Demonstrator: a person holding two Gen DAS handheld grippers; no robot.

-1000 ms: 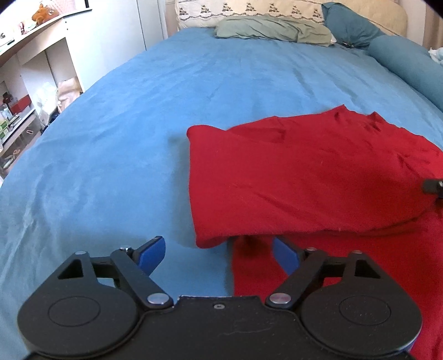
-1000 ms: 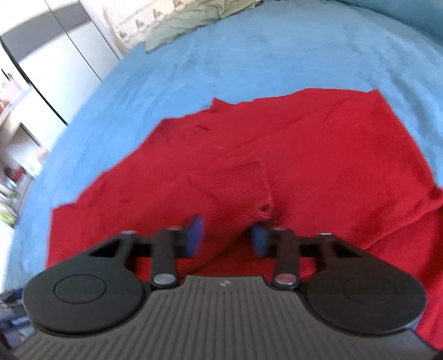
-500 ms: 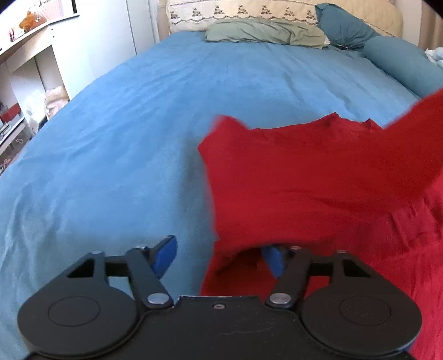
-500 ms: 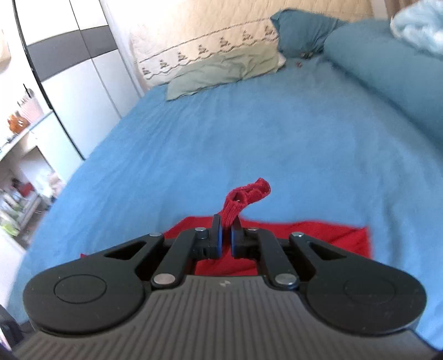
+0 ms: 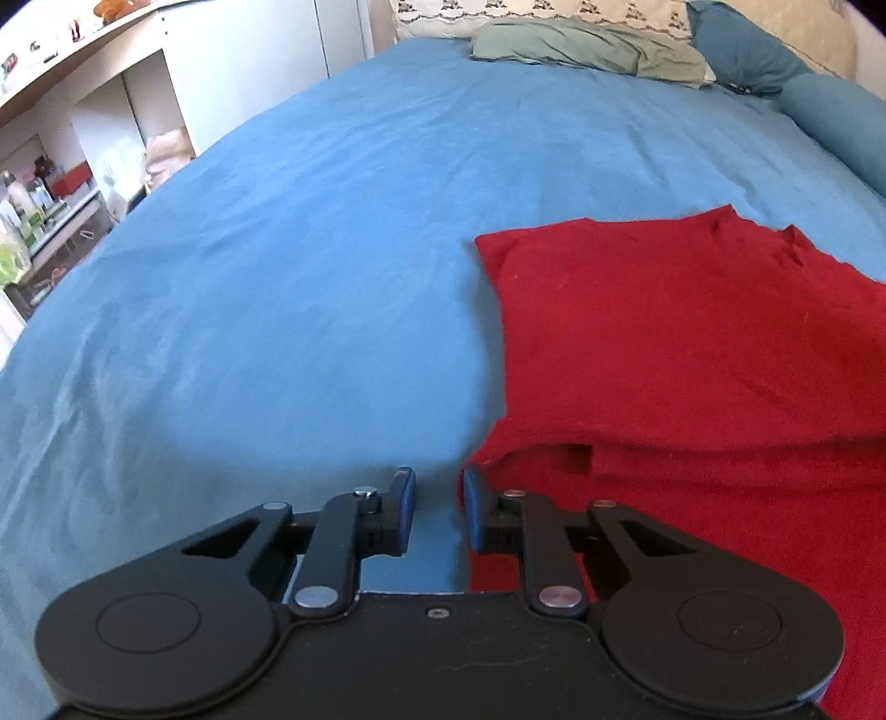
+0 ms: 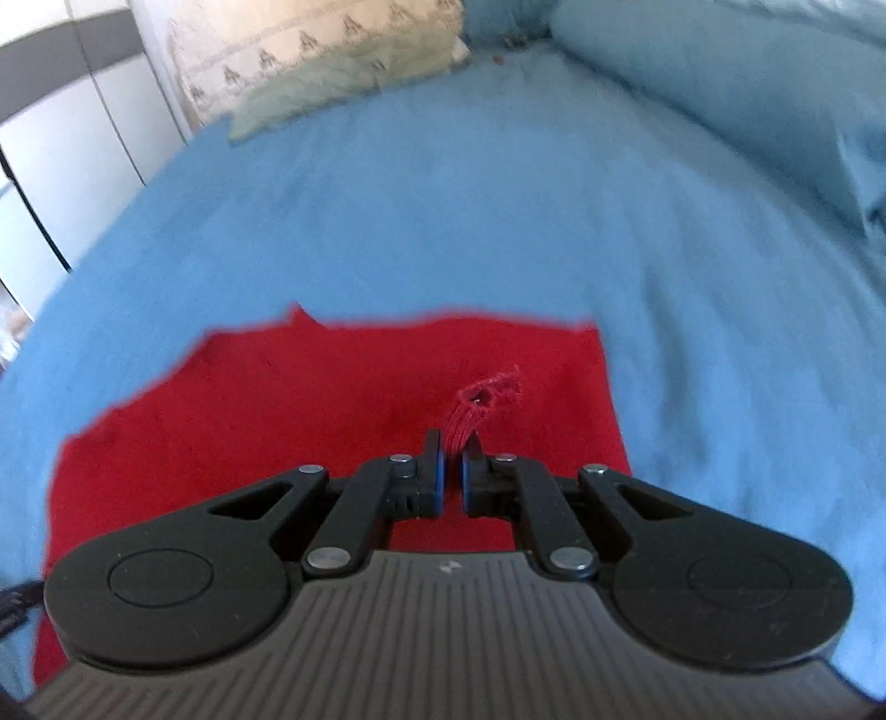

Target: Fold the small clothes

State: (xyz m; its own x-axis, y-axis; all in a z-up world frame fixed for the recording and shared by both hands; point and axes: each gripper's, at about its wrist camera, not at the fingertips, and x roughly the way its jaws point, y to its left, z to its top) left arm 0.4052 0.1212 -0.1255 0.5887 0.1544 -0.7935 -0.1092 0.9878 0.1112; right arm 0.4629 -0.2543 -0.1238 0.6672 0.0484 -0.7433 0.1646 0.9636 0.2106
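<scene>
A red knit garment (image 5: 692, 343) lies partly folded on the blue bed cover (image 5: 332, 249). My left gripper (image 5: 438, 493) is at the garment's near left edge, its jaws narrowed with a small gap; the right finger (image 5: 475, 498) touches the red cloth, and I cannot tell whether cloth is pinched. In the right wrist view the garment (image 6: 332, 399) lies flat below. My right gripper (image 6: 451, 451) is shut on a bunched strip of the red garment (image 6: 482, 401) and holds it up above the rest.
Pillows (image 5: 587, 44) and a teal bolster (image 5: 836, 122) lie at the head of the bed. White shelves with clutter (image 5: 72, 166) stand left of the bed. A wardrobe (image 6: 66, 166) shows at the left in the right wrist view.
My right gripper shut on the garment's cuff and lifted it, carrying it over the garment. My left gripper's jaws narrowed at the garment's near left edge. The garment now lies in a narrower fold.
</scene>
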